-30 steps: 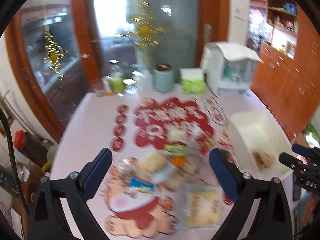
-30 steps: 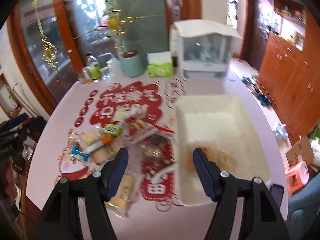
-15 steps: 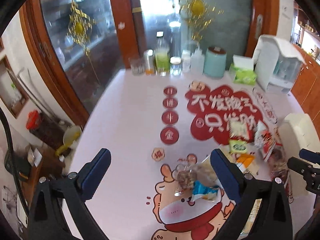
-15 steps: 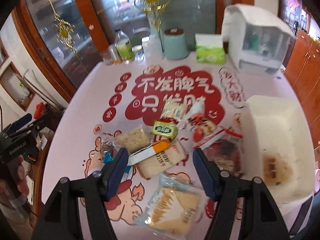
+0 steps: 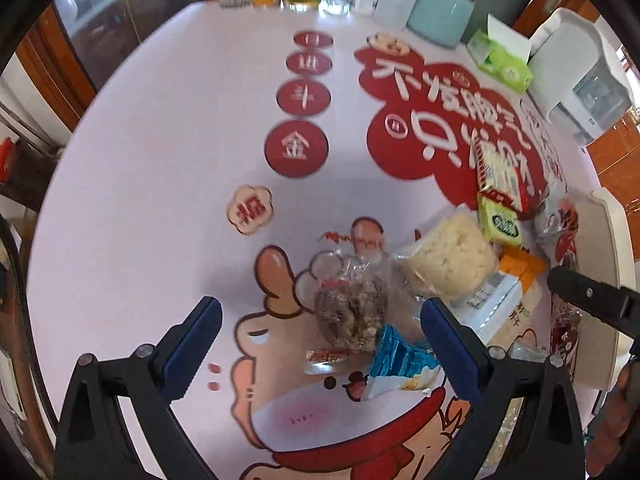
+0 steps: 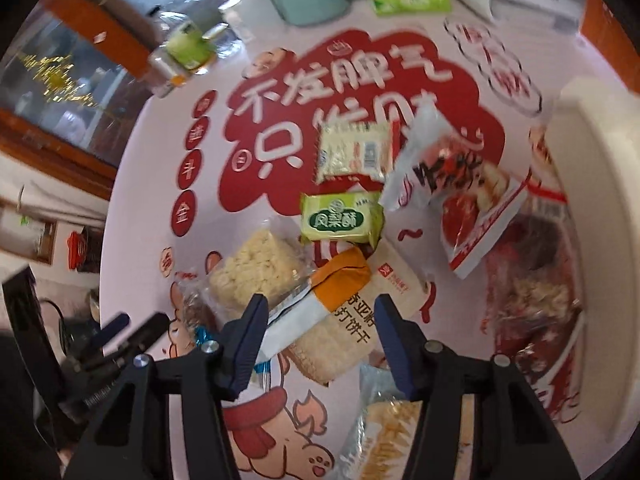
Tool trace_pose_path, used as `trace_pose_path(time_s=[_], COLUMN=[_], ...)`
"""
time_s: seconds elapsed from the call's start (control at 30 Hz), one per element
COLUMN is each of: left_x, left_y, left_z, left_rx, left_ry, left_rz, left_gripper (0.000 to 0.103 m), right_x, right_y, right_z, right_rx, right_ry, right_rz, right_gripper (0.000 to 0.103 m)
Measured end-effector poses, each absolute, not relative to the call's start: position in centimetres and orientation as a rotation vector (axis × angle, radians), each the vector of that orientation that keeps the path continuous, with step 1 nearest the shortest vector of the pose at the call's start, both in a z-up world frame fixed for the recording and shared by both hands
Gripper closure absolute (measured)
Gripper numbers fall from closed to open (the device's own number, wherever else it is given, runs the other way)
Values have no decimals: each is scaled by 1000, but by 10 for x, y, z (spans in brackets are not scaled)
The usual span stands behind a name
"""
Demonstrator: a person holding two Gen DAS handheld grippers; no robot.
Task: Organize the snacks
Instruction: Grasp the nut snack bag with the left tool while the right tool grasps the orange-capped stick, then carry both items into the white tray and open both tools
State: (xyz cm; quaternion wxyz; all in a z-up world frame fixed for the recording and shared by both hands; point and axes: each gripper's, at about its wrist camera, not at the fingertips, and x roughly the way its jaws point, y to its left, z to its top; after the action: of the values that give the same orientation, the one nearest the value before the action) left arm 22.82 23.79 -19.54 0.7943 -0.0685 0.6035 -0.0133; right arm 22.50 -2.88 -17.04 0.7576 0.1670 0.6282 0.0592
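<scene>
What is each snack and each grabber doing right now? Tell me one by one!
left gripper: open, around the clear-wrapped brown snack, not squeezing.
right gripper: closing around the orange-and-white cracker pack, pads not pressing yet.
clear-wrapped brown snack: sealed, lying flat.
orange-and-white cracker pack: sealed, lying flat.
green pastry pack: sealed, lying flat.
white bin: open-topped, upright.

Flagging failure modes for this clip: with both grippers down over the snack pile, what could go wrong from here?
1. The right gripper is closing around the orange-and-white cracker pack, which overlaps the pale puffed snack; it may drag that along.
2. The left gripper, open, straddles a clear-wrapped brown snack and a blue wrapper; it could pinch both.
3. Both grippers work close together and might collide.
</scene>
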Motion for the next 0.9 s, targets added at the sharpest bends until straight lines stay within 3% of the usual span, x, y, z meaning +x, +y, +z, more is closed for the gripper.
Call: trace_pose_path(time_s=[0.13, 0.27, 0.6, 0.9], left_x=[231, 233, 237, 222], left_y=[234, 233, 227, 226], left_z=[-211, -222, -232, -216], left_rx=[-168, -191, -236, -178], left_ry=[1335, 1358, 1371, 1320], left_rz=[-47, -72, -119, -100], left_gripper=[6, 9, 54, 56], right_x=[232, 236, 240, 230], right_y=[-24, -15, 6, -4], right_z=[-187, -204, -214, -189], right_rx=[391, 403, 414, 417], right_ry=[1411, 1448, 1440, 1361], right_rz=[118, 129, 186, 231], right_gripper=[51, 63, 74, 85])
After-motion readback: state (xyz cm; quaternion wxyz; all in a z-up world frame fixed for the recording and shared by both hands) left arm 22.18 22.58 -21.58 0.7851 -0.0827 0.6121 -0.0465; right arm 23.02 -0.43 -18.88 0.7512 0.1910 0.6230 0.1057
